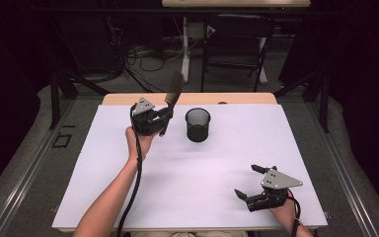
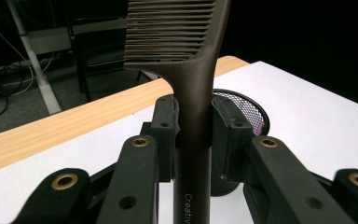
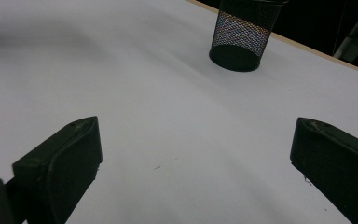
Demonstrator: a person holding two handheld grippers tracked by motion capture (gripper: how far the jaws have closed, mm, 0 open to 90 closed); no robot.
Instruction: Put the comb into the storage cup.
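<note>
just left of the black wire-mesh cup [image 1: 198,125], the left gripper [image 1: 164,116] clamps a dark brown plastic comb [image 1: 172,93] by its handle, teeth upward; the right gripper [image 1: 249,182] rests apart, jaws wide.

Dark brown comb [image 2: 193,70] with fine ribbed teeth, black mesh cup [image 1: 198,124] glinting speckled, white table sheet [image 1: 192,173] edged by pale wood grain, matte black grippers.
</note>
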